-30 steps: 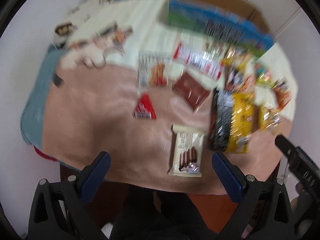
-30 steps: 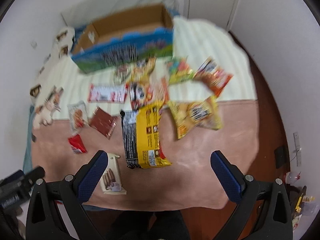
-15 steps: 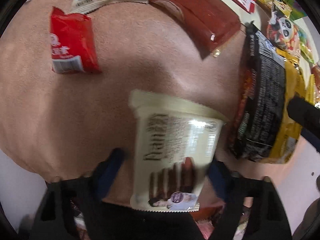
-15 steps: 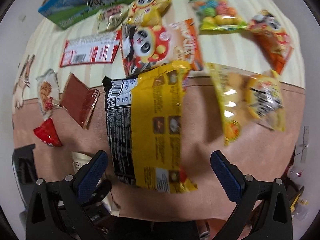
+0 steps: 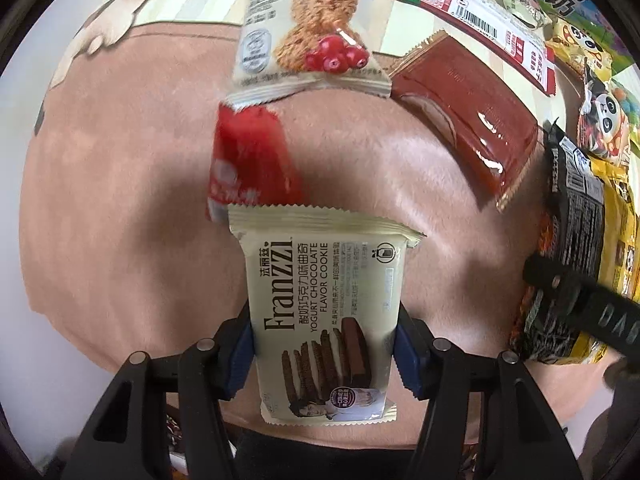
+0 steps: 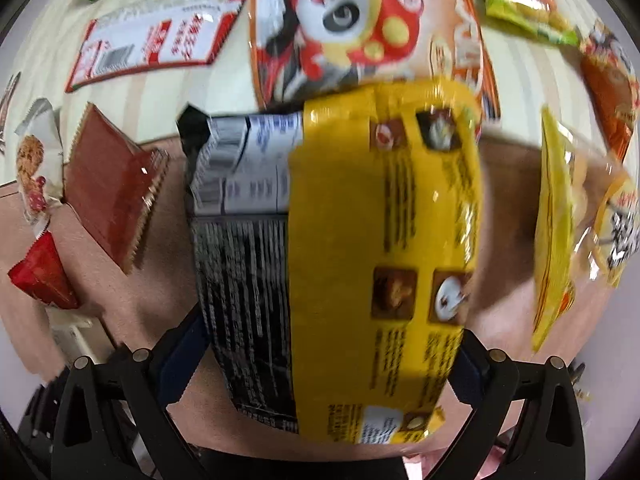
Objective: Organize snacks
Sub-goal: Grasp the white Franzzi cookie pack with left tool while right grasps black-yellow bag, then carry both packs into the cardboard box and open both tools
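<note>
A cream Franzzi chocolate cookie pack [image 5: 324,300] lies on the pink-brown blanket [image 5: 120,200]. My left gripper [image 5: 322,348] points down over it. Its jaws are closing, and the blue pads [image 5: 240,344] touch both long sides of the pack. In the right wrist view a large yellow and black bag [image 6: 360,260] fills the gap of my right gripper [image 6: 324,356]. That gripper stands wide, one finger at each side of the bag, with no squeeze visible. The right gripper's black body [image 5: 580,304] reaches into the left wrist view, over the bag's lower end.
A small red packet [image 5: 250,160], an oat cookie pack [image 5: 308,32] and a brown-red pack [image 5: 468,116] lie just beyond the Franzzi pack. A panda bag [image 6: 352,28], a red-white bar [image 6: 160,40] and a yellow see-through bag [image 6: 580,220] surround the big bag.
Both grippers have come down close to the blanket. The left jaws have narrowed onto the Franzzi pack. The right gripper, still wide, now straddles the yellow and black bag.
</note>
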Motion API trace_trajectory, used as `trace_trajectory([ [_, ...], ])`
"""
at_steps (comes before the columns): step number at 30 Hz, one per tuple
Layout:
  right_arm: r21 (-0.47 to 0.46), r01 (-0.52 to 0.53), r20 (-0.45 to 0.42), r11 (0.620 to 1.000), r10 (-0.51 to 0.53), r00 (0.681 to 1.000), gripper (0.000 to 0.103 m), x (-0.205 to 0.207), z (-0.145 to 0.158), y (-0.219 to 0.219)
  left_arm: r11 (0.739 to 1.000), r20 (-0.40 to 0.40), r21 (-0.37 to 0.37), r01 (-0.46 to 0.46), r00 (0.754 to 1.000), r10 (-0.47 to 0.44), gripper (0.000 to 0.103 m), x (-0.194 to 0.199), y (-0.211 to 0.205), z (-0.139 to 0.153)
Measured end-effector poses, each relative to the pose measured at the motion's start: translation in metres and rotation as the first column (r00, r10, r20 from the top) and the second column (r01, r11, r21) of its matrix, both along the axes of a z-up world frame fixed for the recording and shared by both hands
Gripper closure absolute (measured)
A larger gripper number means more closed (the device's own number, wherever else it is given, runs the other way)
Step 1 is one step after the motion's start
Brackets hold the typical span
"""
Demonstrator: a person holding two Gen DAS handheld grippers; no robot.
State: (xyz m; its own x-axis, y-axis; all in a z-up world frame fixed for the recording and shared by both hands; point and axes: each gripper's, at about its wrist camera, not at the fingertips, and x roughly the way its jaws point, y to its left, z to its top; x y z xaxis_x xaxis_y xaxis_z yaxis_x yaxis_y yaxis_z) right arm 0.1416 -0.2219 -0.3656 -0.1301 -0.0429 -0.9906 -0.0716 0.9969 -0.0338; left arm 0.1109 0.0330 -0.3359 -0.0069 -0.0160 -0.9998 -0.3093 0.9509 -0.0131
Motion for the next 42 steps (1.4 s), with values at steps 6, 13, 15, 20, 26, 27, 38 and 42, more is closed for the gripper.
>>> trace_trajectory([
  [6,-0.013,0.019,0.057,1.000,-0.018,0.998,0.013,-0.019,0.000,0.002,0.996,0.009,-0.018,0.088,0.996,-0.088,0.046,0.012,-0.002,0.010],
  [13,0.000,0.080,0.096,0.997,-0.080,0.992,0.014,-0.044,0.020,-0.014,0.986,0.031,-0.010,0.167,0.986,-0.166,0.047,0.021,-0.005,0.037],
  [15,0.018,0.101,0.096,0.995,-0.102,0.990,0.014,-0.055,0.025,-0.014,0.984,0.039,-0.008,0.179,0.983,-0.179,0.047,0.024,-0.010,0.048],
  [20,0.083,0.115,0.133,0.990,-0.125,0.983,0.014,-0.079,0.044,-0.018,0.979,0.079,-0.012,0.203,0.976,-0.202,0.047,0.026,-0.022,0.101],
  [26,0.206,0.114,0.202,0.972,-0.156,0.967,0.014,-0.091,0.097,-0.034,0.981,0.169,-0.034,0.193,0.968,-0.185,0.047,0.059,-0.016,0.204],
  [27,0.229,0.110,0.213,0.967,-0.160,0.964,0.014,-0.091,0.107,-0.036,0.982,0.193,-0.040,0.187,0.965,-0.176,0.047,0.066,-0.013,0.223],
  [38,0.400,0.026,0.362,0.916,-0.184,0.914,0.014,-0.009,0.229,-0.067,0.979,0.395,-0.026,0.201,0.902,-0.175,0.047,0.193,-0.021,0.251],
  [42,0.395,-0.013,0.420,0.919,-0.168,0.892,0.014,0.038,0.251,-0.068,0.978,0.399,-0.001,0.208,0.897,-0.190,0.047,0.259,-0.029,0.246],
])
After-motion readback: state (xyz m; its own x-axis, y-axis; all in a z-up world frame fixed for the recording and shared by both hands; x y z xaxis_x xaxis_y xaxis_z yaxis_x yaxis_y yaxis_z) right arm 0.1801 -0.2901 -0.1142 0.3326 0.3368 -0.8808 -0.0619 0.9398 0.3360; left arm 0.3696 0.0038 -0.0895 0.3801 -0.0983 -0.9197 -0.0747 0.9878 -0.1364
